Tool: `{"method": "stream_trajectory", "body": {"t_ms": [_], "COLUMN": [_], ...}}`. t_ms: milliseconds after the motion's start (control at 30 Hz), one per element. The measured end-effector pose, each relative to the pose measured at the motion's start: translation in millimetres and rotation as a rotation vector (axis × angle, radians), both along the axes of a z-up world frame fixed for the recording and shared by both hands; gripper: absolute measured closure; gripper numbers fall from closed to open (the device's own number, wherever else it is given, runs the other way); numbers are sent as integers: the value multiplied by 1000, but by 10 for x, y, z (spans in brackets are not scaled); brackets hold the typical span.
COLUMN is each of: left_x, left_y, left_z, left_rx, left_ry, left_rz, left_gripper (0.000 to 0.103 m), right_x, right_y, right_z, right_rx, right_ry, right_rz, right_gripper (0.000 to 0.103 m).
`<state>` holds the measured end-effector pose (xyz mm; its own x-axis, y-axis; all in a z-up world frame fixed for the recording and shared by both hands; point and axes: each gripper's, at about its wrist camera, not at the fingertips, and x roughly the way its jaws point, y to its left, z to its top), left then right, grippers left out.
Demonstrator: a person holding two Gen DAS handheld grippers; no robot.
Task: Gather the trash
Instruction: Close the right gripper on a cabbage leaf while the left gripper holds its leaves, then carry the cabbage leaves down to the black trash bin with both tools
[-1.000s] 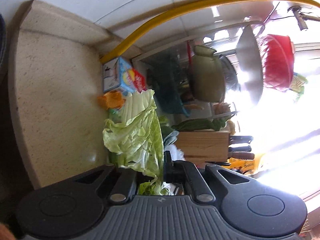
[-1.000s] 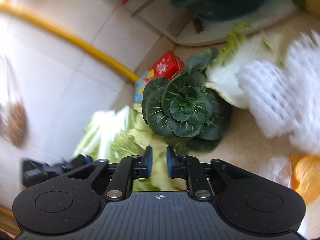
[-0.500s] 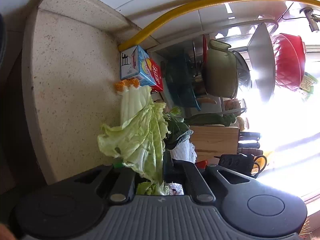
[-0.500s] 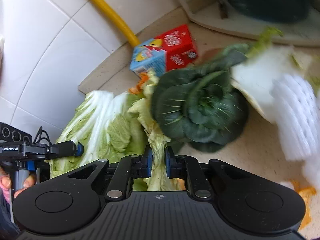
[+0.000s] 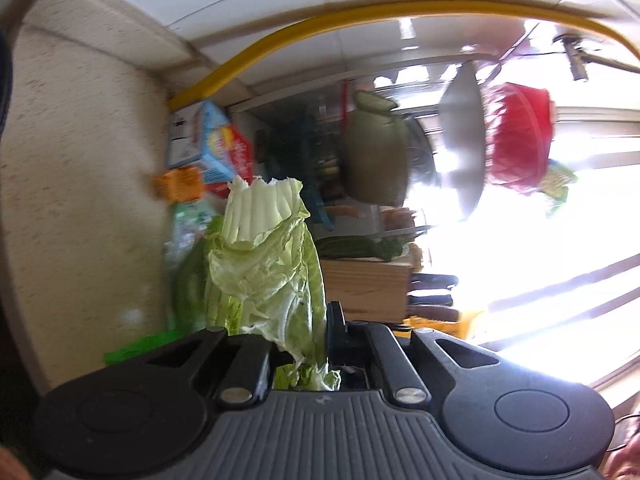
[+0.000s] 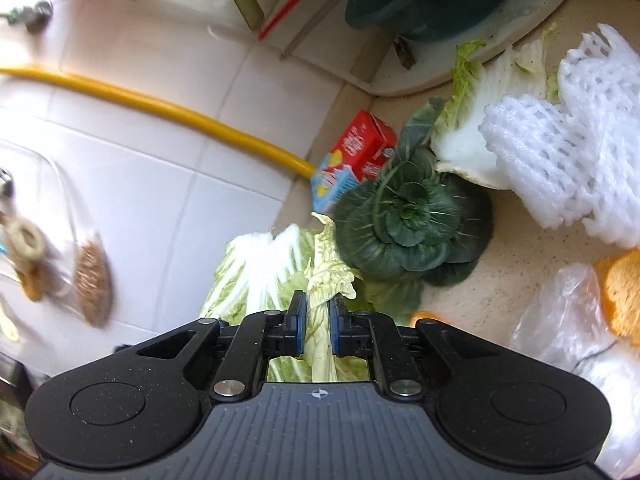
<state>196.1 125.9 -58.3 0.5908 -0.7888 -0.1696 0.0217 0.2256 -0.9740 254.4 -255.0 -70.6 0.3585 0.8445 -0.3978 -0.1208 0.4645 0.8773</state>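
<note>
My left gripper (image 5: 298, 334) is shut on a pale green cabbage leaf (image 5: 264, 264) that stands up in front of it. In the right wrist view my right gripper (image 6: 318, 320) is shut on a strip of yellow-green cabbage leaf (image 6: 326, 280); a larger cabbage leaf (image 6: 256, 272) lies just behind it. A dark green bok choy rosette (image 6: 408, 224) rests on the counter ahead. A red and blue drink carton (image 6: 352, 160) lies by the wall, also showing as the carton (image 5: 212, 144) in the left wrist view. White foam fruit nets (image 6: 568, 140) lie to the right.
A yellow pipe (image 6: 160, 108) runs along the white tiled wall. A teal bowl (image 6: 432, 0) sits on a white board at the back. Orange peel (image 6: 620, 292) and a clear plastic bag (image 6: 560, 332) lie at the right. A wooden block (image 5: 364, 292) and red basket (image 5: 518, 136) hang beyond.
The right gripper has turned and drawn back, so the bok choy and carton sit farther off. The left view has swung and the leaf in it now stands more upright.
</note>
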Motion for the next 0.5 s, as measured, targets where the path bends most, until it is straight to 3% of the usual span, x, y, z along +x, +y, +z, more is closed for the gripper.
{"method": "stream_trajectory", "body": {"t_ms": [167, 500], "left_x": [7, -2], "left_y": [32, 171], "left_z": [86, 352], "left_rx": [-90, -101], "left_ry": [-42, -127], "left_rz": [6, 36], "left_gripper": [99, 99], "right_x": [-73, -68], "right_y": [-92, -62], "right_z": [70, 318], "right_rx": [91, 167], "right_ry": [-11, -72], "right_rz": [-27, -38], "right_gripper": [87, 87]}}
